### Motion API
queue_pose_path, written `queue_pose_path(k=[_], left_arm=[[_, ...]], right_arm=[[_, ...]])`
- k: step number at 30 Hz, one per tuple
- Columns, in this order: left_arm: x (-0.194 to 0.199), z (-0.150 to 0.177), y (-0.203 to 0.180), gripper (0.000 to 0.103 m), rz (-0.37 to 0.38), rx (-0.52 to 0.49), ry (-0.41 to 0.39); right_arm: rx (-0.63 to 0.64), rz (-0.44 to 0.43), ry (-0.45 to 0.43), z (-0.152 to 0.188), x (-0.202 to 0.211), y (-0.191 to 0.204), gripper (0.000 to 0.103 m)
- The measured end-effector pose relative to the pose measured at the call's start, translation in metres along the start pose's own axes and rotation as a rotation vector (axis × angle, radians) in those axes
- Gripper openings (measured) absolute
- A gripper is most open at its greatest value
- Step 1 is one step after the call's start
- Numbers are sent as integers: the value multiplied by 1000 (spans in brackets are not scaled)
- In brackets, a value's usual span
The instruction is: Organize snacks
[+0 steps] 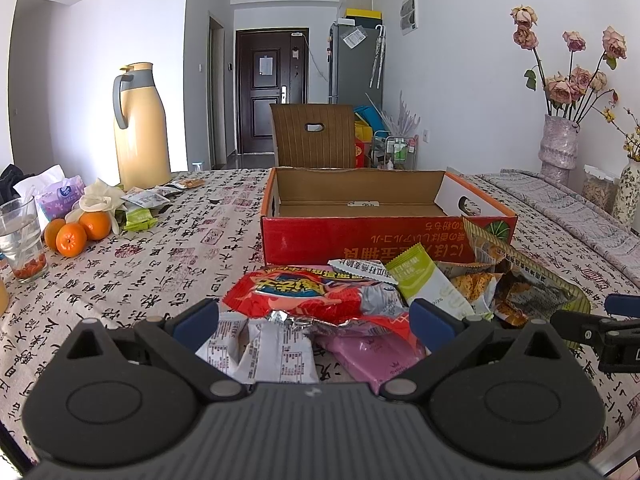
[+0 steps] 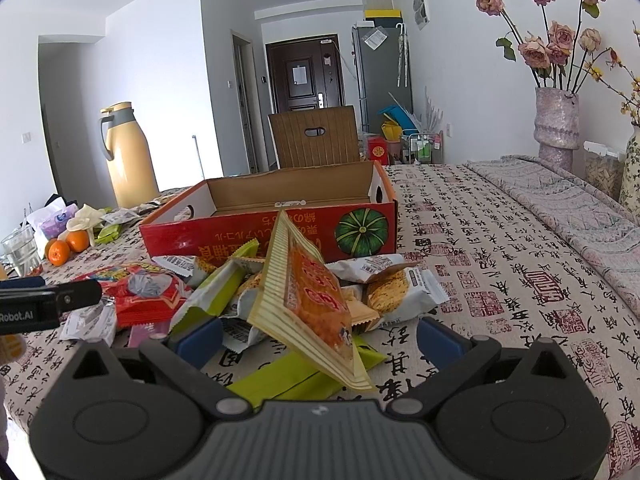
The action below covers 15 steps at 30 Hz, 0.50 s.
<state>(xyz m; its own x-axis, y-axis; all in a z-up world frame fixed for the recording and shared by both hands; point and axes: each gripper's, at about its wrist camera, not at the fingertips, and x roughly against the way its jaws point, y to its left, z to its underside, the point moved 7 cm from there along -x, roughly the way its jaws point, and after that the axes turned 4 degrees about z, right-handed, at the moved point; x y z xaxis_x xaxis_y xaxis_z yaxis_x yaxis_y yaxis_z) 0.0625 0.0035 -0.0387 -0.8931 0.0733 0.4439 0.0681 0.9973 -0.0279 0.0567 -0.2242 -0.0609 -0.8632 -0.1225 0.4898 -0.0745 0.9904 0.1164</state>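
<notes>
An open red cardboard box [image 1: 372,242] [image 2: 256,236] stands empty on the patterned tablecloth. A pile of snack packets lies in front of it. My left gripper [image 1: 314,320] is open, low over a red bag [image 1: 304,288], white packets [image 1: 272,354] and a pink packet [image 1: 368,354]. My right gripper [image 2: 320,338] is also open. A yellow-striped orange packet [image 2: 316,292] [image 1: 532,280] stands tilted on edge between its fingers, and neither pad touches it. A green packet [image 2: 296,376] lies flat beneath. Each gripper shows at the edge of the other's view.
A yellow thermos [image 1: 140,128], oranges [image 1: 76,234], a glass [image 1: 22,240] and more packets [image 1: 140,216] sit at the left. Vases with flowers [image 1: 558,144] and a folded cloth [image 2: 560,208] are at the right. A chair [image 1: 312,136] stands behind the box.
</notes>
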Motion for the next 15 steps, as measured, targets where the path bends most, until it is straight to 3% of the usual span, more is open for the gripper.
queue_pose_path(k=[15], left_arm=[[1, 6, 3, 103, 9, 10, 5]], right_arm=[[6, 5, 2, -1, 3, 2, 103]])
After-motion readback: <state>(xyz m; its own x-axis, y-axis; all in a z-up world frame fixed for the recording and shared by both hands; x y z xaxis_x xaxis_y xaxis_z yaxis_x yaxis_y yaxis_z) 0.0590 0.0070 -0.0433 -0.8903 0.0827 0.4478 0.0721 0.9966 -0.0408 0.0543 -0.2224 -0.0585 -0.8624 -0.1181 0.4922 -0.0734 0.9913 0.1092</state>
